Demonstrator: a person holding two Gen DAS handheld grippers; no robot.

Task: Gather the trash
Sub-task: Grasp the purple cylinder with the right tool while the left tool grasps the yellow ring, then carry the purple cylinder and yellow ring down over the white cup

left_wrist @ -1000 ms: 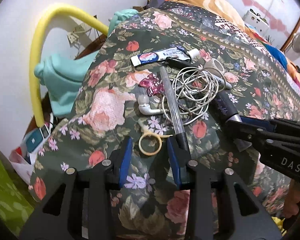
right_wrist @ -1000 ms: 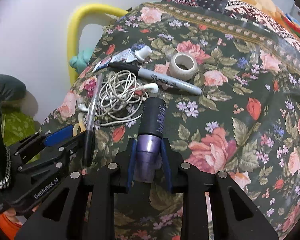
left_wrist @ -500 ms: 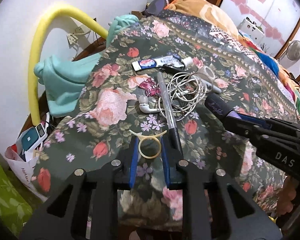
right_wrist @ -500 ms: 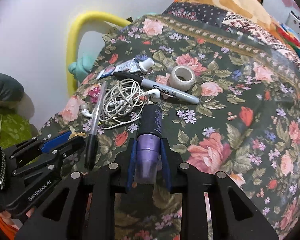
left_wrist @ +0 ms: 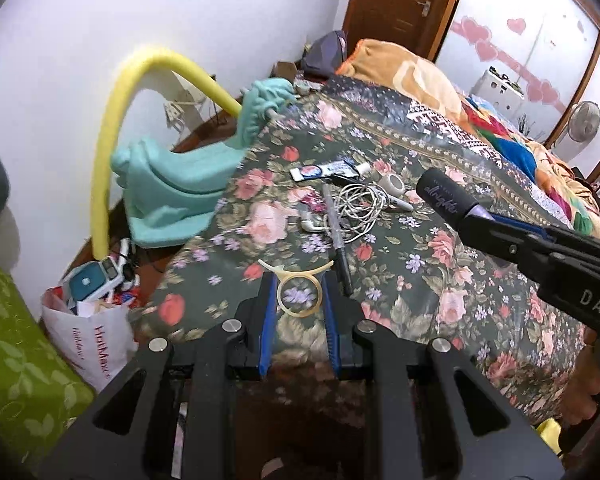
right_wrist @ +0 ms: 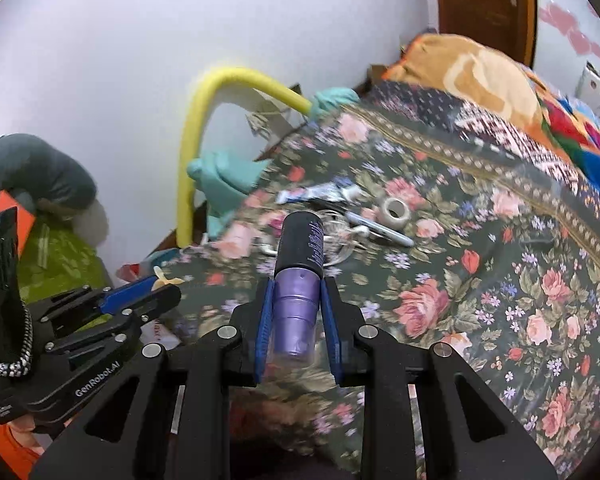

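My left gripper (left_wrist: 299,286) is shut on a yellowish plastic ring (left_wrist: 299,294), held off the floral bedspread (left_wrist: 420,264). My right gripper (right_wrist: 295,294) is shut on a black and purple bottle (right_wrist: 300,264), also lifted; the bottle shows in the left wrist view (left_wrist: 450,198). On the bed lie a toothpaste tube (left_wrist: 328,170), a pen (left_wrist: 336,236), tangled white earphones (left_wrist: 358,208), a marker (right_wrist: 380,228) and a tape roll (left_wrist: 394,182). A white plastic bag (left_wrist: 94,330) holding rubbish stands on the floor at the left.
A yellow foam tube (left_wrist: 112,140) arches beside the bed with teal cloth (left_wrist: 180,184) draped by it. A green floral surface (left_wrist: 16,360) is at the lower left. An orange blanket (left_wrist: 416,72) and a door (left_wrist: 396,4) are at the back.
Both grippers have risen and pulled back from the bed with their items. The left gripper closed on the ring and lifted it; the bag has come into view.
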